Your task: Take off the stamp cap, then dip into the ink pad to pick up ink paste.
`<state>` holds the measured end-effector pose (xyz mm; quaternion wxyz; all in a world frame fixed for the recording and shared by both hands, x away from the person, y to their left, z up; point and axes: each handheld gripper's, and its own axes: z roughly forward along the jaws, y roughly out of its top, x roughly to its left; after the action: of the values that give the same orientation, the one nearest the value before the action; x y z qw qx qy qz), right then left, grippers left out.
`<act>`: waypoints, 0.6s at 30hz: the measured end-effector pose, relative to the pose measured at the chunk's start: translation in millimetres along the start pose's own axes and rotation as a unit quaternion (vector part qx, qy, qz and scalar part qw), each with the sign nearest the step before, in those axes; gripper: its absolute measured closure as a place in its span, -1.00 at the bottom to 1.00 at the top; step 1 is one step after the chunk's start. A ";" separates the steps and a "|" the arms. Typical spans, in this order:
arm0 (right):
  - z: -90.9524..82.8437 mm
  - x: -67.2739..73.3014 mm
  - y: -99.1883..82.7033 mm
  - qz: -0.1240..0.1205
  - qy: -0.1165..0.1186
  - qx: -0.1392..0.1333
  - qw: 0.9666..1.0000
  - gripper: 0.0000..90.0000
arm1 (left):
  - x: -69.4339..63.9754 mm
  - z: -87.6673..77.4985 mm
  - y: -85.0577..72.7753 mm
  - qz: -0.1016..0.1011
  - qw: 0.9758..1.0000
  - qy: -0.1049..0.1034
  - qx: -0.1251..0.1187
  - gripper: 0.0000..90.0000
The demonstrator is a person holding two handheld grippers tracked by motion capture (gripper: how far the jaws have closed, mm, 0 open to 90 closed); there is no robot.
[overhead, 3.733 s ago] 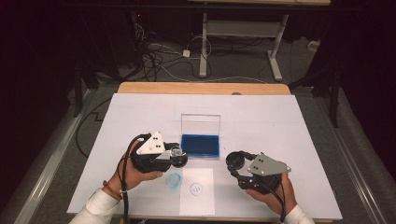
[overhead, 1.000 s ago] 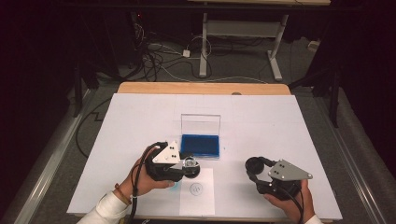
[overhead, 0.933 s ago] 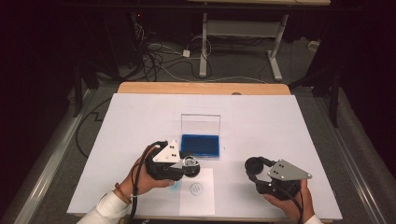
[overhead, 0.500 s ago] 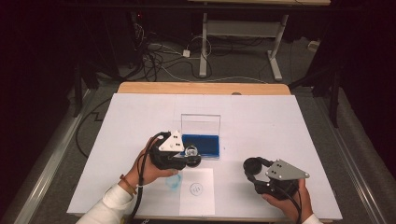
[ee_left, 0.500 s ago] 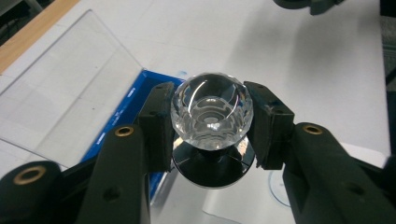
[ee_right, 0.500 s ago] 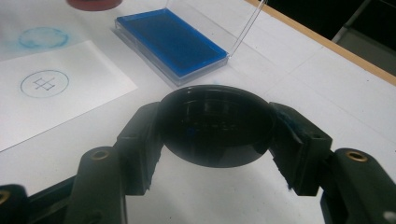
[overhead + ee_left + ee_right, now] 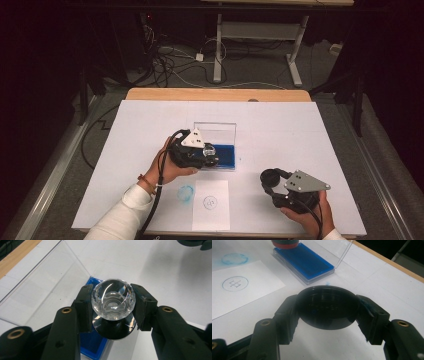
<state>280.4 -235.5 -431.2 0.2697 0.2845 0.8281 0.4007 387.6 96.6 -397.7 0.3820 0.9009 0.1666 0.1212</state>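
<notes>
Clear glass shines between my left gripper's [image 7: 113, 311] jaws. It is the round knob of a stamp [image 7: 113, 302], and the jaws are partly closed and squeeze it from both sides. In the high view I hold the stamp right over the near left end of the blue ink pad [image 7: 223, 154], which sits in a clear box with its lid [image 7: 215, 131] standing up. I cannot tell if the stamp's face touches the ink.

I think the step now is to load the stamp with ink. Next I need to press it straight down on the pad, lift it, and carry it to the white paper [image 7: 211, 204] that lies near me.

A smudgy blue ring [image 7: 185, 192] sits on the table [image 7: 300, 125] just left of the paper. On the paper is a neat blue circle mark [image 7: 235, 283] with some lines inside. They may be a sign or a letter, but I cannot read them. I see no brand names.

Over on the right, my right gripper [image 7: 328, 312] has its jaws closed tight on a black round cap [image 7: 327, 307]. It rests low near the table, well apart from the ink pad.
</notes>
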 end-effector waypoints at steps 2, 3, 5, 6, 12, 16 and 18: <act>0.5 -0.1 -0.5 0.002 0.001 0.000 1.000 -0.14 | 3.4 1.7 0.5 -0.003 1.000 0.002 0.002 0.21; 0.8 0.1 -0.7 0.002 0.001 0.001 1.000 -0.14 | 4.9 2.4 0.5 -0.006 1.000 0.002 0.001 0.21; 1.2 0.6 -0.7 0.001 0.003 0.002 1.000 -0.14 | 7.5 3.9 0.2 -0.011 1.000 0.002 0.002 0.21; 1.5 1.0 -0.6 0.001 0.003 0.002 1.000 -0.14 | 8.6 4.8 0.1 -0.014 1.000 0.002 0.002 0.21; 1.7 2.8 -0.3 -0.001 0.005 0.003 1.000 -0.14 | 12.4 10.8 1.1 -0.020 1.000 0.001 0.005 0.21; 3.6 2.2 -0.1 0.000 0.008 0.004 1.000 -0.14 | 15.3 15.3 2.4 -0.022 1.000 0.000 0.011 0.21; 4.2 2.7 0.3 -0.001 0.010 0.004 1.000 -0.14 | 15.8 17.0 3.3 -0.024 1.000 0.002 0.012 0.21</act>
<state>281.4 -231.3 -433.8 0.2605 0.2810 0.8325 0.4001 408.6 89.6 -405.5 0.3734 0.9009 0.1907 0.1120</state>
